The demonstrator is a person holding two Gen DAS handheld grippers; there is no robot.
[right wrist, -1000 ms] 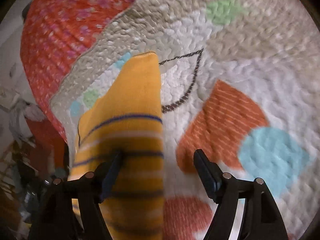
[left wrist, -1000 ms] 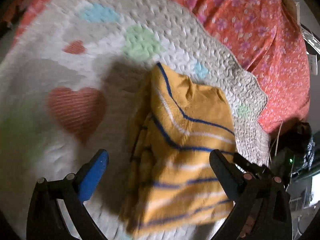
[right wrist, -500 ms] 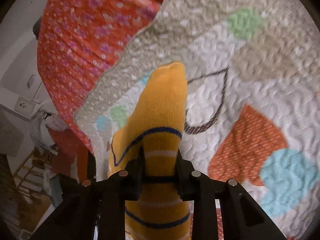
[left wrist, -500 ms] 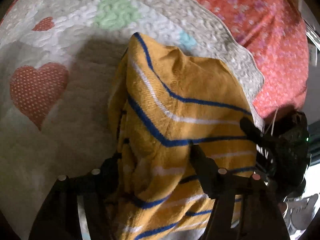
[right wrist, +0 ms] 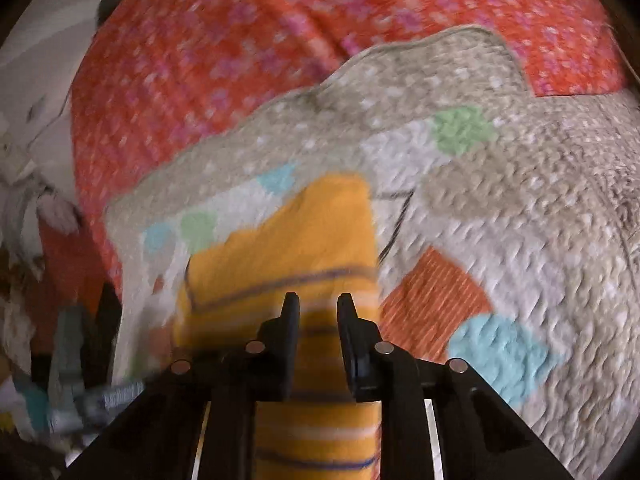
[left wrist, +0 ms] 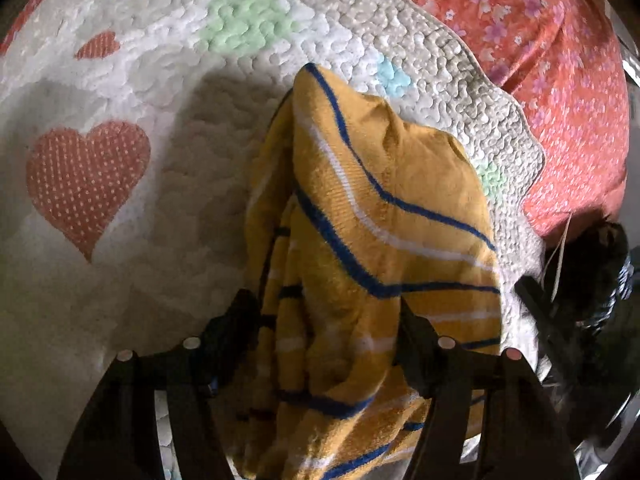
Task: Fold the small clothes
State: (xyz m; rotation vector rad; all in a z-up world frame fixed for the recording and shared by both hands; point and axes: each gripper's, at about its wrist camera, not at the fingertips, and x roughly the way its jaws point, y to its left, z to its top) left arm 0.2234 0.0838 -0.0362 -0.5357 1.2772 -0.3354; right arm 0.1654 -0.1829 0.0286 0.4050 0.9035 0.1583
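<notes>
A yellow garment with blue and white stripes (left wrist: 380, 184) lies bunched on a quilted heart-pattern blanket (left wrist: 120, 280). My left gripper (left wrist: 326, 304) has a thick fold of it between its fingers; the pads press on the cloth while the jaws open slightly. In the right wrist view the same yellow garment (right wrist: 304, 232) rises off the blanket (right wrist: 520, 240). My right gripper (right wrist: 319, 300) pinches a narrow strip of it, its jaws still closing. The cloth under both grippers is hidden.
A red floral bedsheet (left wrist: 540, 60) lies under the blanket and shows beyond its scalloped edge (right wrist: 220, 60). Dark clutter (left wrist: 592, 272) sits off the bed edge at right. Blurred floor clutter (right wrist: 60, 360) appears at lower left in the right wrist view.
Both grippers went from wide open beside the garment to closed on it. The left one moved in over the cloth. The right one rose and rolled, lifting its strip.
</notes>
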